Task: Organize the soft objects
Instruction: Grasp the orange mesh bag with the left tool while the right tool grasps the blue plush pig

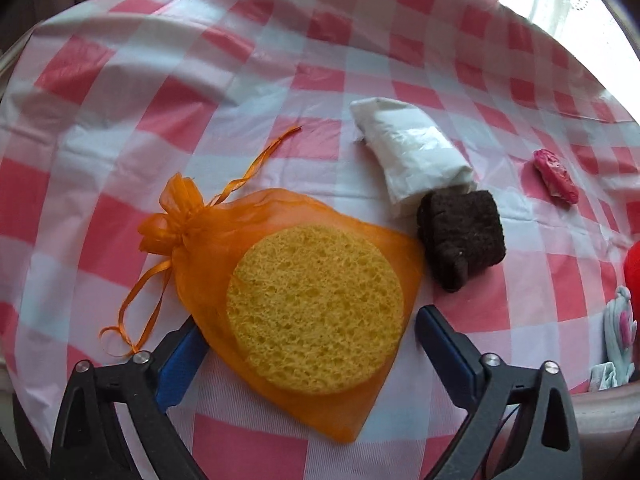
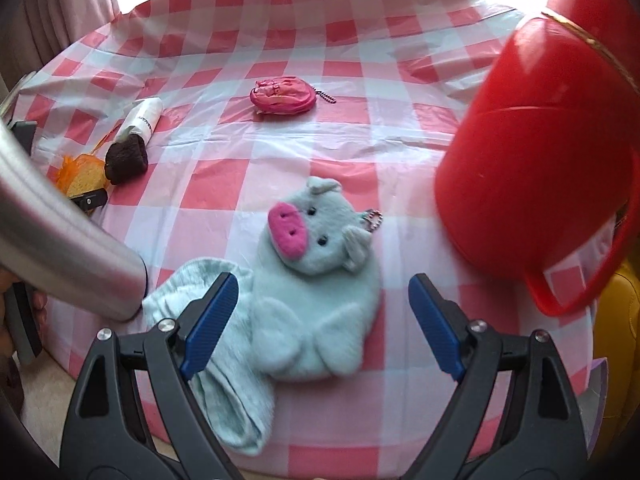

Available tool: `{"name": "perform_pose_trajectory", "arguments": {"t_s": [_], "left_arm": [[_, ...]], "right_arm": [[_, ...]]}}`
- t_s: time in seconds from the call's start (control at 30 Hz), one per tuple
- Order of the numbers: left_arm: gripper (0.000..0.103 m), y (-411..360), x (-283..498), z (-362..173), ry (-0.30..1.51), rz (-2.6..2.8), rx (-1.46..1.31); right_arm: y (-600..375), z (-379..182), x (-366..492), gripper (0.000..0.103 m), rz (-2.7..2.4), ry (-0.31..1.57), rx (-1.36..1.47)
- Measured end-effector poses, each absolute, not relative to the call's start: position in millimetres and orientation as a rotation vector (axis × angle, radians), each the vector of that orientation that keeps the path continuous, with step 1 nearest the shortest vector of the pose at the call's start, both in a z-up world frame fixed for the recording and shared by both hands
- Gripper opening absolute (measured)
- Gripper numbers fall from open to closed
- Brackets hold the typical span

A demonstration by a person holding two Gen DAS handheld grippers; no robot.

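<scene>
Left gripper [image 1: 308, 344] jaws spread wide, holding nothing, flanking the yellow sponge [image 1: 316, 308] lying on the orange organza bag [image 1: 224, 236]. Brown cloth block [image 1: 460, 236] just right of the bag. Right gripper [image 2: 320, 320] likewise wide open and empty above the plush pig [image 2: 320, 280]; pale sock [image 2: 224, 380] touches the pig's left side.

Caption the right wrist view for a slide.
Open right hand-held gripper above a pale blue plush pig on pink checked tablecloth, beside a red plastic bucket.
</scene>
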State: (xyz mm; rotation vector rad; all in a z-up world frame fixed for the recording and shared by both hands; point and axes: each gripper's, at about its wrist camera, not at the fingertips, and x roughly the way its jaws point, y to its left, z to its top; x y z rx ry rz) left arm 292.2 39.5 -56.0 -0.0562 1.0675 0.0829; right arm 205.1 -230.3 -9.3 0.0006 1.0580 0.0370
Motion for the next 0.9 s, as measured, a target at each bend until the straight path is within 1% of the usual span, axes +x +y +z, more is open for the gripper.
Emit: {"name": "perform_pose_trajectory", "arguments": {"t_s": [0.03, 0.07, 0.27, 0.57, 0.63, 0.67, 0.7, 0.83, 0.9], "left_arm": [[0.090, 39, 291, -54, 1.054, 0.073, -0.050], [0.083, 37, 290, -53, 1.046, 0.068, -0.047], [0.082, 38, 287, -53, 1.018, 0.066, -0.050], [0.082, 50, 255, -39, 0.936, 0.075, -0.126], [0.082, 52, 248, -34, 0.909, 0.075, -0.136], [0.082, 52, 246, -32, 0.901, 0.075, -0.139], [0.082, 53, 244, -30, 0.892, 0.075, -0.143], [0.082, 53, 242, -27, 0.872, 0.070, -0.153], [0.082, 53, 238, -24, 0.863, 0.067, -0.159]], "right_arm": [[-229, -11, 208, 0.089, 0.037, 1.064, 0.001], [-228, -14, 211, 0.089, 0.036, 1.072, 0.004], [-225, -28, 229, 0.089, 0.028, 1.104, 0.024], [-225, -43, 251, 0.088, -0.010, 1.110, 0.016], [-227, -42, 251, 0.080, -0.013, 1.096, 0.017], [-227, -40, 250, 0.070, -0.017, 1.086, 0.014], [-228, -39, 250, 0.063, -0.019, 1.082, 0.020], [-233, -37, 245, 0.057, -0.022, 1.058, 0.032], [-235, -33, 241, 0.053, -0.034, 1.035, 0.037]]}}
